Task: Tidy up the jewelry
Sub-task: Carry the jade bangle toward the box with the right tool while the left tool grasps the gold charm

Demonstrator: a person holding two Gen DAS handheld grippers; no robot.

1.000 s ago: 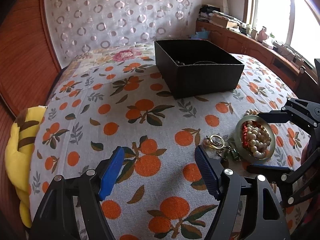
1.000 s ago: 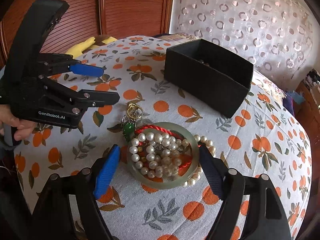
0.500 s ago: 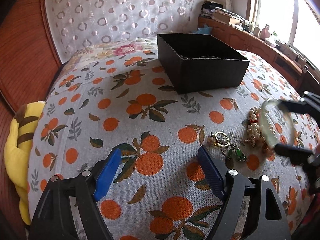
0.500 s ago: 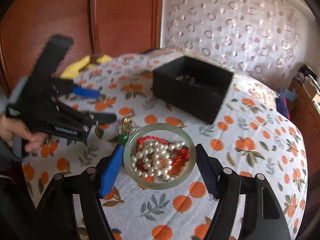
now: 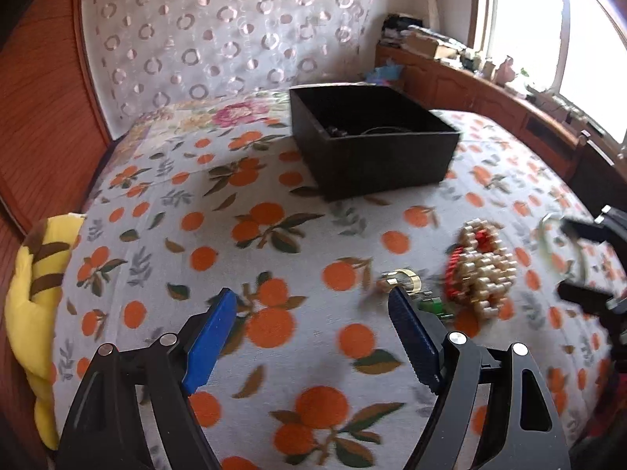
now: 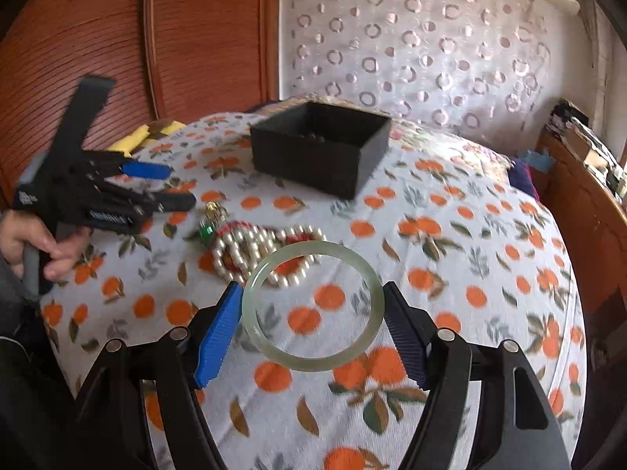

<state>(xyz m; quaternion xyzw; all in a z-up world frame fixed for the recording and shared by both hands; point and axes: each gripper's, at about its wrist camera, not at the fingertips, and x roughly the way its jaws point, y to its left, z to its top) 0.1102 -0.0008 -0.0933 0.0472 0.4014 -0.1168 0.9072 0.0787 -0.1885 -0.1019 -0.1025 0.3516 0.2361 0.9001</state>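
1. Between the right gripper's [image 6: 311,323] fingers [image 6: 219,329] sits a pale green bangle [image 6: 313,364], pinched and off the bed.
2. Left gripper [image 5: 313,337] fingers are spread, holding nothing.
3. Pearls [image 6: 254,246] lie on the orange-print cover [image 6: 470,274], near the black box [image 6: 313,164].

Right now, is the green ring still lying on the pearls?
No, the green bangle is lifted off the pearl pile, clamped in the right gripper.
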